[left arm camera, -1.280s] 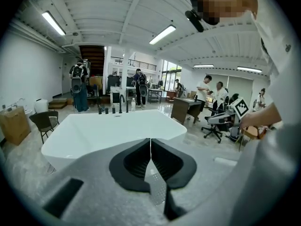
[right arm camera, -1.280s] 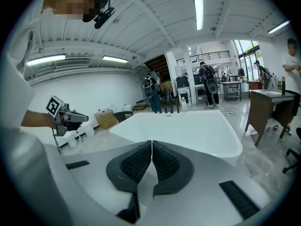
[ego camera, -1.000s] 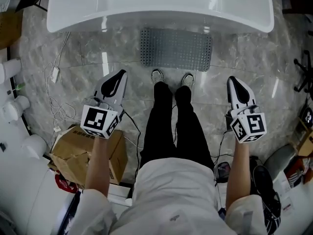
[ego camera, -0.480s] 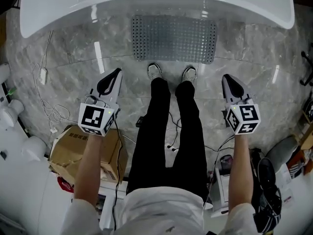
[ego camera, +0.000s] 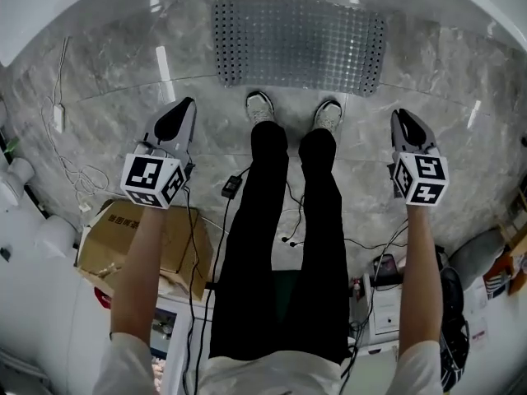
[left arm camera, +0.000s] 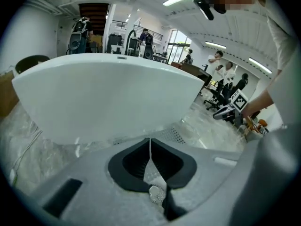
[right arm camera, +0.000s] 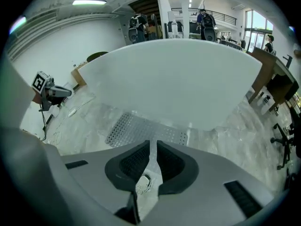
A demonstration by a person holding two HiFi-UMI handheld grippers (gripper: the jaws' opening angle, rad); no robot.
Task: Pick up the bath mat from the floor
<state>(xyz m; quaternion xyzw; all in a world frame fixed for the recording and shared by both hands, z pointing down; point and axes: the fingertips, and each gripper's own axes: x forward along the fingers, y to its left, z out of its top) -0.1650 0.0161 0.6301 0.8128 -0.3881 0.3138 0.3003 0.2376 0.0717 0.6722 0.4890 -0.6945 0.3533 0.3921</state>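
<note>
While the bath mat [ego camera: 300, 44] lies on the floor [ego camera: 107, 97] ahead, between them, the left gripper [ego camera: 184, 105] and right gripper [ego camera: 403, 116] hover empty, jaws together. This looks like the approach stage; next, the jaws must part and close on the mat's near edge.

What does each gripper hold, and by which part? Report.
Nothing. The left gripper and right gripper are both shut and empty; the bath mat lies on the floor.

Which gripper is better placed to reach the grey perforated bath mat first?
Probably right: the right gripper points straight at the grey perforated bath mat; the left gripper sees only its edge. Both are shut.
</note>
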